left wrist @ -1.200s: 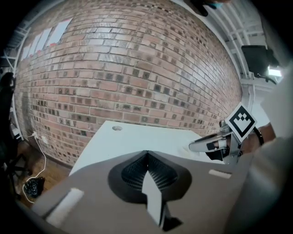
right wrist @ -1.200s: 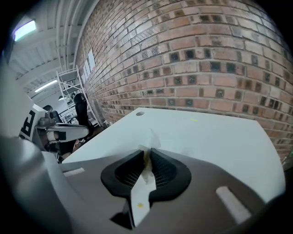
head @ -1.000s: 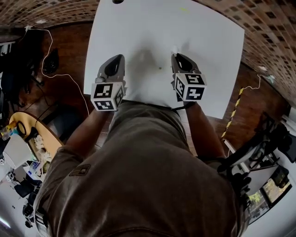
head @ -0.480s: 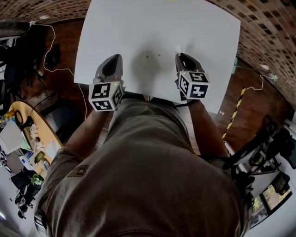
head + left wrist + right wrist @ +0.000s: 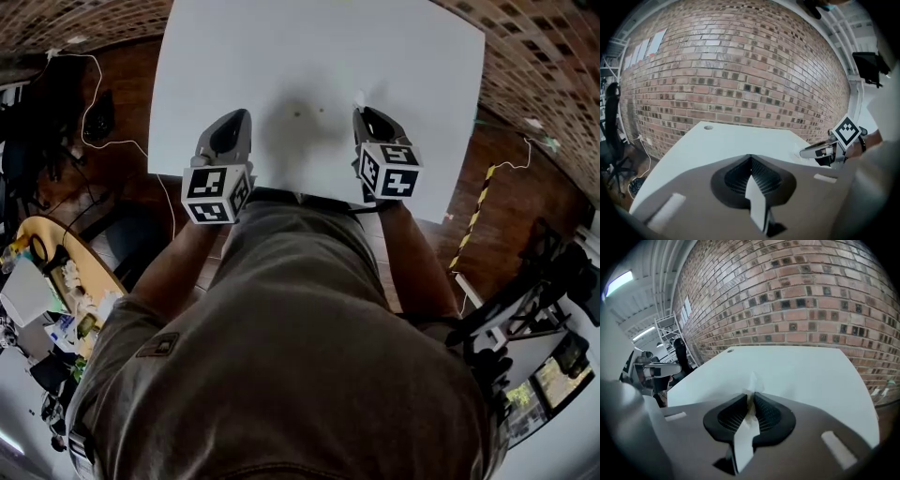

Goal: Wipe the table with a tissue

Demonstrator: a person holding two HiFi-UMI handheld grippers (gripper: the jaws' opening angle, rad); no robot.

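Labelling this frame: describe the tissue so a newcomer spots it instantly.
Find the white rectangular table before the red brick wall. At its near edge, the right gripper pinches a small crumpled white tissue; the left gripper, beside it, holds nothing.

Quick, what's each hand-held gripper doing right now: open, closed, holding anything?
Left hand-held gripper: closed, nothing in it.
Right hand-held gripper: closed on the tissue.
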